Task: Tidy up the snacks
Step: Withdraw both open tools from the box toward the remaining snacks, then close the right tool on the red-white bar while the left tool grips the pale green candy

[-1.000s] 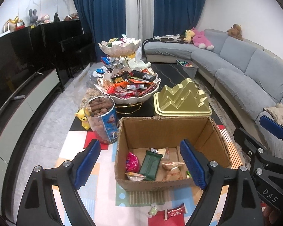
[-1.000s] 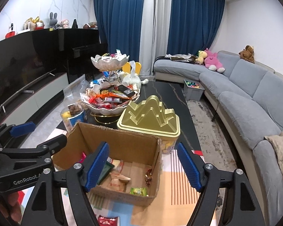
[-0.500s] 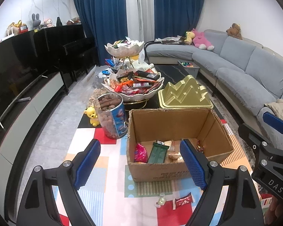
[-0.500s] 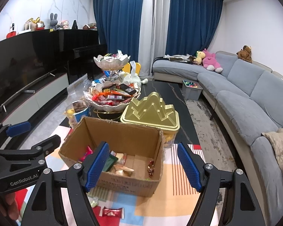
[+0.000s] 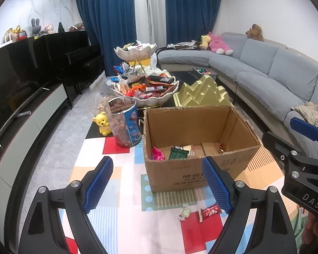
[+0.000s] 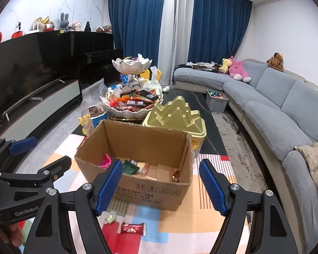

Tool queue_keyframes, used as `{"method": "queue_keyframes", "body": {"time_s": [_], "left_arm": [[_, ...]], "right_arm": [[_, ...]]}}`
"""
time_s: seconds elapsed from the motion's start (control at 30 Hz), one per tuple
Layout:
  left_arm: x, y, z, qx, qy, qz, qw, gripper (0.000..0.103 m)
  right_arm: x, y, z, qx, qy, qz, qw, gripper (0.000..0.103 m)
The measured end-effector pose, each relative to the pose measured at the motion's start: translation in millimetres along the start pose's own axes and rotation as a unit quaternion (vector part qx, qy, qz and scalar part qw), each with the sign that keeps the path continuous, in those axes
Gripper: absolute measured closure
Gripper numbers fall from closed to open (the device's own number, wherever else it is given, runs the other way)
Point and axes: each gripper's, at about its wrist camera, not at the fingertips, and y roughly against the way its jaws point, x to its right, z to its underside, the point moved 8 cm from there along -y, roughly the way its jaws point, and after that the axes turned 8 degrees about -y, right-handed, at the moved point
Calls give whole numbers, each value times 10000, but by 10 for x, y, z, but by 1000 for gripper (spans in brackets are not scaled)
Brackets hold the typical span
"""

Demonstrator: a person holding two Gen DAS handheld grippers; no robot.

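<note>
Cardboard box (image 5: 198, 148), flaps gone, sits open on the patterned rug (image 5: 125, 182) at centre. Inside: one pink packet (image 5: 157, 154), one dark green packet (image 5: 178, 152), a few pale wrappers and a small foil piece at the right wall; its near wall hides the rest of the floor of it. Two loose snacks on the rug at 6 o'clock of the box: red wrapper (image 6: 131, 228), pale green candy (image 6: 110, 217) (print unreadable). At 10 o'clock, a clear tub of brown snacks (image 5: 125, 122); at 12, a two-tier snack stand (image 5: 145, 89) and gold mountain-shaped lid (image 5: 201, 93) on the dark table (image 6: 193, 101). Left claw (image 5: 156, 185) and right claw (image 6: 160, 187) both released, nothing between the pads, short of the box. Bare rug left of the box; grey sofa (image 6: 282, 110) bounds the right.
</note>
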Motion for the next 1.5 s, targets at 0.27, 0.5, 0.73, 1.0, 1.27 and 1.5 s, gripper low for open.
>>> {"method": "queue_keyframes", "body": {"time_s": [0.27, 0.5, 0.73, 1.0, 1.27, 1.5], "left_arm": [[61, -10, 238, 33, -131, 133, 9998, 17], [139, -79, 483, 62, -352, 217, 9991, 17], [182, -218, 739, -9, -398, 403, 9984, 17], [304, -381, 979, -100, -690, 587, 9958, 22], [430, -553, 1148, -205, -873, 803, 9927, 24], [550, -716, 1284, -335, -1124, 961, 9884, 30]], "right_arm": [[-79, 17, 262, -29, 53, -27, 10000, 28], [-125, -58, 519, -152, 104, -53, 9998, 28], [-177, -158, 740, -338, 157, -67, 9993, 28], [-222, -275, 986, -544, 222, -96, 9982, 28], [-231, -412, 1184, -757, 242, -151, 9967, 28], [-237, -560, 1356, -973, 245, -220, 9947, 28]]}}
